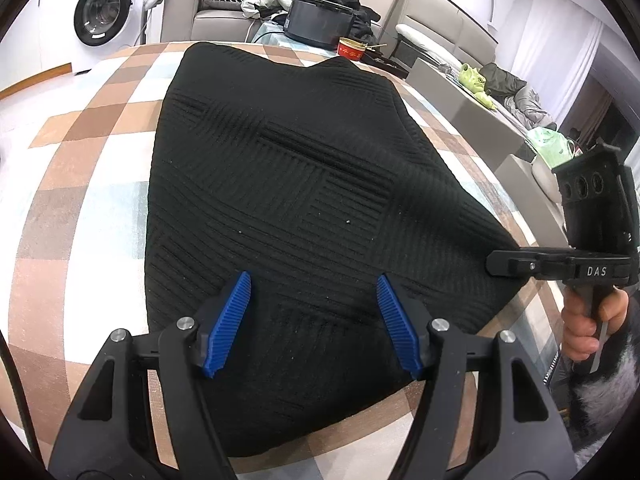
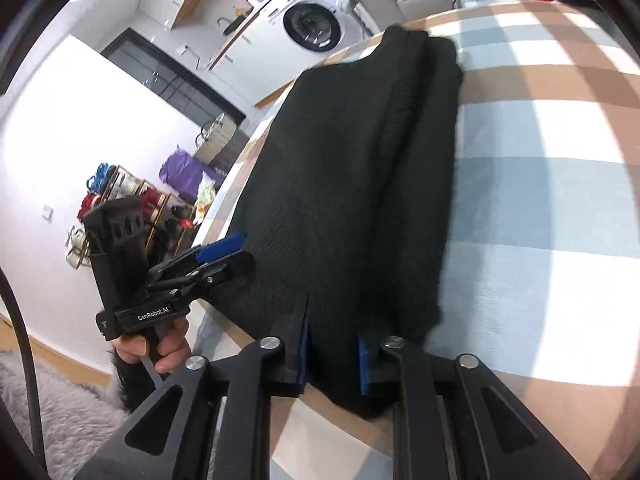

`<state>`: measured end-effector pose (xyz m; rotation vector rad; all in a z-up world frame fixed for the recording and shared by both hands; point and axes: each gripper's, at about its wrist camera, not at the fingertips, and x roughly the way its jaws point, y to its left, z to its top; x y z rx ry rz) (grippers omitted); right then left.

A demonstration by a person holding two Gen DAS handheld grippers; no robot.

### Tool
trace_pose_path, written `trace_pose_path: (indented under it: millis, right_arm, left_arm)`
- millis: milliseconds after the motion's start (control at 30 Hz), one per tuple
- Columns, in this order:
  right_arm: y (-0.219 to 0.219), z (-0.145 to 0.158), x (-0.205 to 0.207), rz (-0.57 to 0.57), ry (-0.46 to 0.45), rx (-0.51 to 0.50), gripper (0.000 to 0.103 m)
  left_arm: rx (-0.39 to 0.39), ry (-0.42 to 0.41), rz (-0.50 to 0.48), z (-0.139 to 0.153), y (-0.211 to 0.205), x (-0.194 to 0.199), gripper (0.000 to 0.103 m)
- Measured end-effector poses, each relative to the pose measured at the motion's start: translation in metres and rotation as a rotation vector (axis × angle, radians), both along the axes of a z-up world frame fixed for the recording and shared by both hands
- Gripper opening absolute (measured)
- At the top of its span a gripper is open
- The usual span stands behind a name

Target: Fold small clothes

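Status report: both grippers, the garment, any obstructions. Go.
Left gripper open above black garment. Right gripper straddling its near edge, grip unclear. Garment folded on checked tablecloth. Nothing in the way.

The tabletop (image 1: 80,184) wears a checked cloth of brown, white and pale blue squares. In the left wrist view a white washing machine (image 1: 105,12) stands at eleven o'clock against a white cabinet run. At twelve o'clock a grey sofa (image 1: 216,12) carries heaped light and dark clothes, with a dark box-shaped appliance (image 1: 318,24) and a red bowl (image 1: 351,49) before it. At two o'clock a green frog toy (image 1: 476,80) sits on a pale ledge, and white curtains (image 1: 560,32) hang behind. In the right wrist view a white wall (image 2: 100,112) fills nine o'clock, a wooden rack (image 2: 132,196) of coloured bundles stands below it beside a purple bag (image 2: 184,172), and bright light patches fall across the cloth at three o'clock.
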<state>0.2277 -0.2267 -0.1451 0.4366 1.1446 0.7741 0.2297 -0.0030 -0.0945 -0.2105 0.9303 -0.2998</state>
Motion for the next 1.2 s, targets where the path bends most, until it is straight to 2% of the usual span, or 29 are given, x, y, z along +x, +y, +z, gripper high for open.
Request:
trace_pose_path:
  millis: [167,233,300,467,633,700,800,833,900,967,1033,1100,1133,1200]
  right_arm:
    - [-0.013,0.002,-0.002,-0.023,-0.016,0.018,0.024]
    - [-0.020,0.007,0.003,-0.067,-0.040,0.040,0.031]
    - [-0.024,0.009,0.009,-0.094,-0.047,0.067,0.032]
    - [-0.020,-0.002,0.042,-0.167,-0.015,0.087,0.035]
    - [-0.002,-0.016,0.080,-0.168,0.027,0.085,0.035]
    - [0.005,-0.022,0.092,-0.181,0.058,0.068,0.035]
    - [0.012,-0.010,0.098,-0.179,0.004,-0.008,0.012]
    - [0.011,-0.003,0.099,-0.177,-0.023,0.005,0.008]
    - [0.011,0.019,0.095,-0.183,-0.138,-0.018,0.007]
    - [0.014,0.027,0.095,-0.165,-0.185,-0.055,0.007]
    - [0.020,0.015,0.100,-0.155,-0.169,-0.155,0.007]
    - [0.023,-0.007,0.108,-0.137,-0.096,-0.213,0.008]
    - [0.019,-0.008,0.108,-0.147,-0.096,-0.178,0.009]
    - [0.008,-0.004,0.110,-0.161,-0.075,-0.133,0.019]
  left_arm:
    - [-0.005,0.010,0.025,0.008,0.001,0.002,0.063]
    - [-0.019,-0.002,0.031,0.014,0.002,0.002,0.063]
    - [-0.029,-0.011,0.014,0.015,-0.002,0.004,0.063]
    - [0.027,0.003,-0.004,0.005,-0.012,0.007,0.063]
    - [0.019,0.005,-0.008,0.003,-0.007,0.007,0.064]
    - [0.013,0.008,-0.003,0.002,-0.005,0.008,0.064]
    - [0.005,0.011,0.002,0.002,-0.004,0.010,0.064]
    - [0.006,0.010,0.003,0.001,-0.004,0.010,0.064]
    - [0.009,0.007,-0.002,0.001,-0.004,0.010,0.064]
    - [0.014,0.003,-0.003,0.001,-0.004,0.010,0.064]
    - [0.011,0.000,-0.006,0.000,-0.004,0.009,0.064]
    - [0.010,0.004,-0.006,0.000,-0.003,0.009,0.064]
    - [0.009,0.006,-0.005,0.001,-0.002,0.010,0.064]
    - [0.011,0.008,0.026,0.004,0.002,0.010,0.064]
